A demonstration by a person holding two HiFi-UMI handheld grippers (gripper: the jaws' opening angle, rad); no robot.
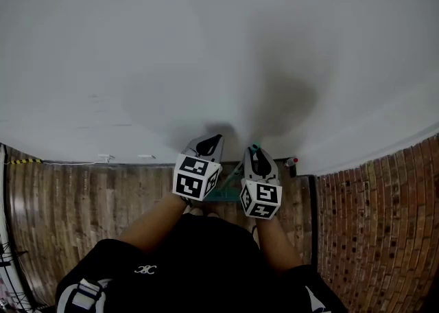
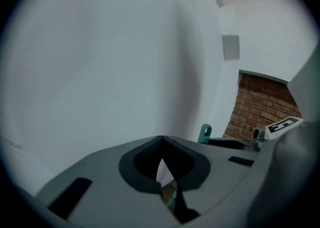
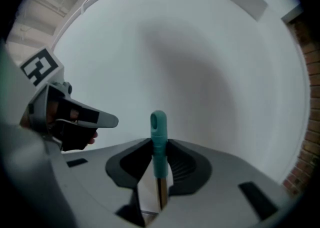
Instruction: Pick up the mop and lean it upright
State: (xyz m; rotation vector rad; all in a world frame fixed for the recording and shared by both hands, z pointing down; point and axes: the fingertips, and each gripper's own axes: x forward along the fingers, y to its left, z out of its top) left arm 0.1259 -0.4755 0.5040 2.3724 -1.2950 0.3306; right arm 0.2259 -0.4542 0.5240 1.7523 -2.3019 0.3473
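- Close to the white wall (image 1: 206, 44), a person stands on the wood floor (image 1: 89, 195) and holds two grippers out in front, side by side.
- The right gripper (image 3: 159, 148) has its jaws squeezed tight on the mop (image 3: 158, 132), right near the top of the mop handle (image 3: 159, 162).
- The green end of the handle, with a little hole in it, pokes up above the jaws. A shiny metal pole (image 3: 162, 192) runs down below them.
- The mop stands straight up and down, very near the wall.
- From the head view, only the green tip (image 1: 254, 148) of the handle shows, at the nose of the right gripper.
- A green patch (image 1: 223, 193) sits low between the two grippers. It may be the mop's bottom part on the floor, but most of it is hidden.
- The left gripper (image 2: 161, 139) has its jaws pressed together at the tips, with nothing between them. Only bits of wall and floor peek through the gap behind the tips.
- The left gripper is just beside the right one and does not touch the mop.
- A brick wall (image 1: 384, 222) stands off to the right.
- A small thing with a red end (image 1: 293, 161) lies at the foot of the white wall, near the corner.
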